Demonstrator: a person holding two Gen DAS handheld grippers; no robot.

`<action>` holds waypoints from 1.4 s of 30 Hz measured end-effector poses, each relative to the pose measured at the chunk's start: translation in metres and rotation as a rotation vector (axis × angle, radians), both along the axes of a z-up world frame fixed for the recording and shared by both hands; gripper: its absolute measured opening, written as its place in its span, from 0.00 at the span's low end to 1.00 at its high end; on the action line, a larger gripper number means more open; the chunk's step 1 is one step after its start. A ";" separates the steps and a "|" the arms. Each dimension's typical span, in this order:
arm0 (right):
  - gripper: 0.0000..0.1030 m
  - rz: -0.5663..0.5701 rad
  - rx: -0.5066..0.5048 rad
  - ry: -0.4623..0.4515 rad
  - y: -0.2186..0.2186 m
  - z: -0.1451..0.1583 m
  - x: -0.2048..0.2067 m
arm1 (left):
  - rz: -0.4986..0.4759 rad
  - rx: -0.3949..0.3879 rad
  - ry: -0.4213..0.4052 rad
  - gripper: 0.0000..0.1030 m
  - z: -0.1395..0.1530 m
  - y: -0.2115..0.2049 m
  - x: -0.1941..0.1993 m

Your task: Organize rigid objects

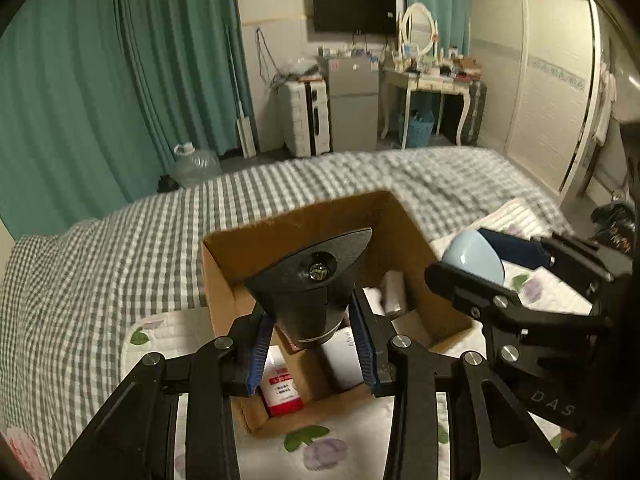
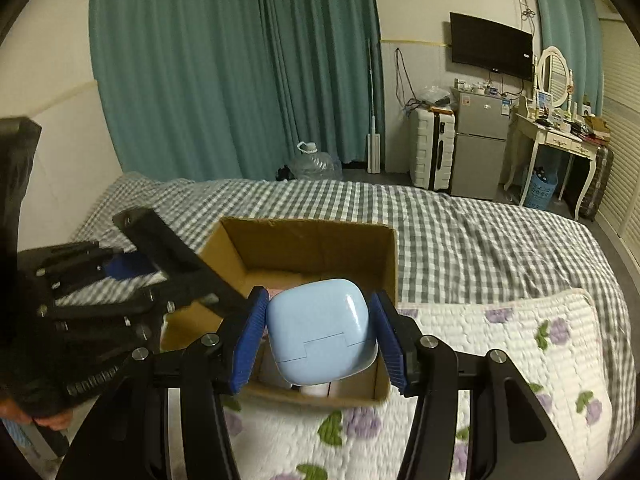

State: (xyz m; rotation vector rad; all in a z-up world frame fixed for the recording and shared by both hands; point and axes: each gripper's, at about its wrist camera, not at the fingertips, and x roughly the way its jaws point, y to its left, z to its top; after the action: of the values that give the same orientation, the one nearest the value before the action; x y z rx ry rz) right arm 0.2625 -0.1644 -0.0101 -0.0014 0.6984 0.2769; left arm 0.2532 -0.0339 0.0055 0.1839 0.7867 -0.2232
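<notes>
An open cardboard box (image 1: 224, 276) (image 2: 308, 240) sits on the bed. My left gripper (image 1: 312, 340) is shut on a black cone-shaped device (image 1: 312, 280) with a small lens on top and holds it over the box. My right gripper (image 2: 320, 340) is shut on a light blue rounded case (image 2: 320, 332) and holds it over the box's near edge. The blue case (image 1: 474, 256) and the right gripper (image 1: 520, 300) also show at the right of the left wrist view. Inside the box lie a red-and-white packet (image 1: 282, 392) and white items (image 1: 390, 292).
The bed has a grey checked cover (image 2: 460, 232) and a white quilted pad with purple flowers (image 2: 500, 344). Behind it are teal curtains (image 2: 224, 68), a water jug (image 2: 316, 164), a suitcase (image 2: 432, 152), a small fridge (image 2: 478, 144) and a dressing table (image 2: 556, 136).
</notes>
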 end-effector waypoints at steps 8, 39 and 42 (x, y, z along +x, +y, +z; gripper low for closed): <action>0.51 0.001 -0.025 0.057 0.003 -0.044 0.041 | 0.032 0.048 0.070 0.37 -0.051 0.002 0.041; 0.69 -0.098 -0.038 -0.149 -0.017 0.131 -0.080 | 0.099 -0.050 -0.228 0.60 0.127 0.010 -0.073; 0.84 -0.121 -0.036 -0.189 -0.022 0.149 -0.100 | 0.115 -0.041 -0.295 0.63 0.148 0.010 -0.099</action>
State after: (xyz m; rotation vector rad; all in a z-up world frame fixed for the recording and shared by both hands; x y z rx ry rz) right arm 0.1620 -0.1861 0.1391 -0.0196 0.5138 0.1459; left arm 0.1543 -0.0236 0.1537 0.1286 0.4974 -0.1000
